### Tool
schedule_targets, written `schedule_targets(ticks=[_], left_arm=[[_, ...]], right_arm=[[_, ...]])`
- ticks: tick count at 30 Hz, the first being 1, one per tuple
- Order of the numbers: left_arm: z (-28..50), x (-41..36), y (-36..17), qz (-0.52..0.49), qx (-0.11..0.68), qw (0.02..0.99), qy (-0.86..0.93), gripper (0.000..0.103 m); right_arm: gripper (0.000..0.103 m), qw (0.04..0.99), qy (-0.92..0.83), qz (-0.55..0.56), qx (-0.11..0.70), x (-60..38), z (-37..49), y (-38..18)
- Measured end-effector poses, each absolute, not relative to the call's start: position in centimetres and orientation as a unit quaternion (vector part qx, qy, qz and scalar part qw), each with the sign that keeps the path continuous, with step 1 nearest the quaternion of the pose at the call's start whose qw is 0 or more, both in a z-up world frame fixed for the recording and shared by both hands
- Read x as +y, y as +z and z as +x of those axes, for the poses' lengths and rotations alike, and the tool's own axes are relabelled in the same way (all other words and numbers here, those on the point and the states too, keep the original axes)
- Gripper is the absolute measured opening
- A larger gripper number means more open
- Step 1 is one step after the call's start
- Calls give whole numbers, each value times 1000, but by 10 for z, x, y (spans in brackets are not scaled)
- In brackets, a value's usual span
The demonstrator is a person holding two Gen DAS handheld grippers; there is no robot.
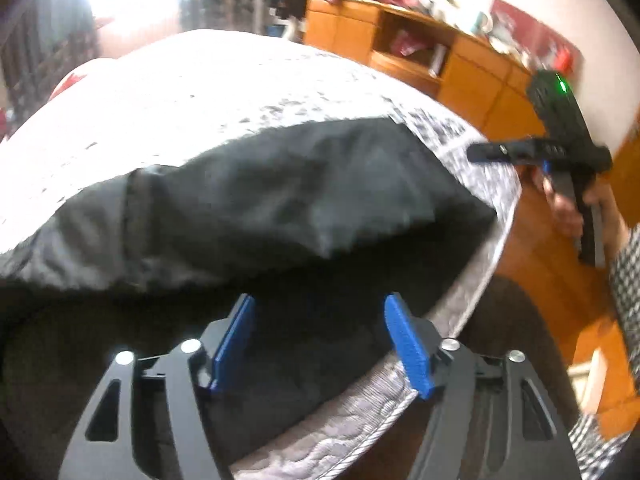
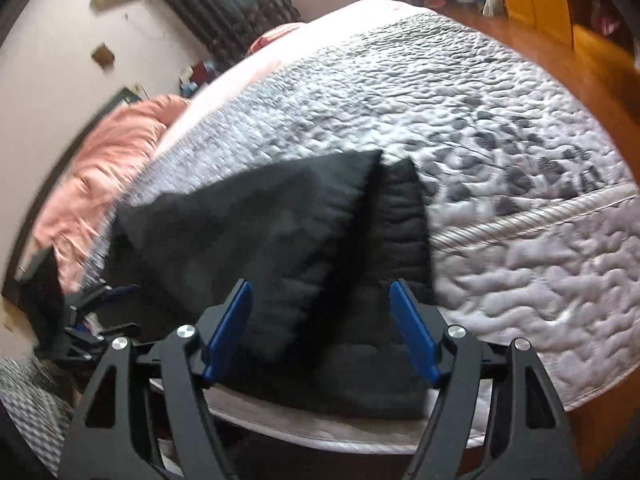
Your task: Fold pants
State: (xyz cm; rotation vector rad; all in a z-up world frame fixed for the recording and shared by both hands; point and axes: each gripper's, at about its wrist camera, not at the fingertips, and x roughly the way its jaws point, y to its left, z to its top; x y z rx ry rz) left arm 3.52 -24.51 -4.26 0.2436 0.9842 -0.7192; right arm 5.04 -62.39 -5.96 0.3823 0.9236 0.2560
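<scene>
Left hand-held gripper (image 1: pixel 318 344) was wide open, blue pads (image 1: pixel 408 346) apart, nothing pinched, dark cloth only under gap. Right hand-held gripper (image 2: pixel 320 332) same deal: spread, empty, hovering over near edge. Black pants (image 2: pixel 280 248) lay on bed (image 2: pixel 500 128) right ahead of and below both, folded over, one layer on top with second strip poking out on right side. Long axis ran roughly across bed edge, I'd guess. Right one looked nearer to folded end. Fabric matte, soft, bit rumpled; should crease easy.
</scene>
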Motion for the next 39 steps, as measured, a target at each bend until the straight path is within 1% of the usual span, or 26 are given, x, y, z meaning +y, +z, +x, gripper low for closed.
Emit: schedule_targets(ticks=[1, 2, 4, 7, 10, 12, 14, 16, 17, 22, 26, 27, 29, 30, 31, 33, 36, 39], left_arm=[[42, -240, -39, 98, 468, 814, -330, 70], [47, -234, -37, 85, 474, 816, -321, 71], [60, -215, -35, 49, 486, 822, -292, 74], [77, -185, -40, -13, 515, 822, -243, 79], [95, -149, -49, -81, 541, 817, -184, 80], [109, -121, -55, -137, 554, 809, -142, 80], [118, -104, -61, -187, 556, 800, -128, 80], [128, -93, -66, -229, 564, 784, -123, 80], [131, -93, -69, -239, 567, 778, -125, 80], [145, -102, -65, -222, 572, 776, -146, 80], [164, -100, -65, -202, 577, 782, -120, 82], [169, -98, -68, -208, 578, 781, -109, 80], [171, -88, -70, -220, 577, 781, -99, 31], [173, -86, -70, -215, 578, 781, -101, 15], [172, -86, -69, -213, 574, 784, -103, 11], [164, -83, -63, -220, 556, 795, -101, 6], [142, -82, -44, -227, 509, 826, -89, 4], [88, -96, -14, -181, 426, 882, -85, 4]], right_arm=[[78, 864, 123, 197, 446, -623, 57, -59], [79, 858, 125, 214, 450, -623, 63, -61], [79, 845, 127, 240, 460, -623, 74, -68], [80, 819, 126, 258, 496, -614, 91, -85], [79, 801, 133, 254, 525, -597, 98, -101], [58, 799, 138, 251, 528, -589, 96, -104], [25, 795, 138, 250, 535, -583, 97, -106], [19, 790, 142, 261, 537, -583, 99, -106], [18, 790, 139, 259, 537, -583, 99, -105], [17, 799, 126, 214, 548, -572, 101, -97], [17, 804, 120, 190, 551, -563, 100, -94], [17, 804, 120, 190, 551, -563, 100, -94], [17, 802, 118, 196, 551, -565, 99, -95], [17, 802, 118, 198, 551, -567, 98, -94], [17, 803, 119, 199, 550, -567, 98, -93], [17, 801, 120, 201, 551, -569, 98, -91], [16, 808, 120, 202, 541, -576, 100, -79], [15, 820, 119, 197, 524, -583, 99, -61]])
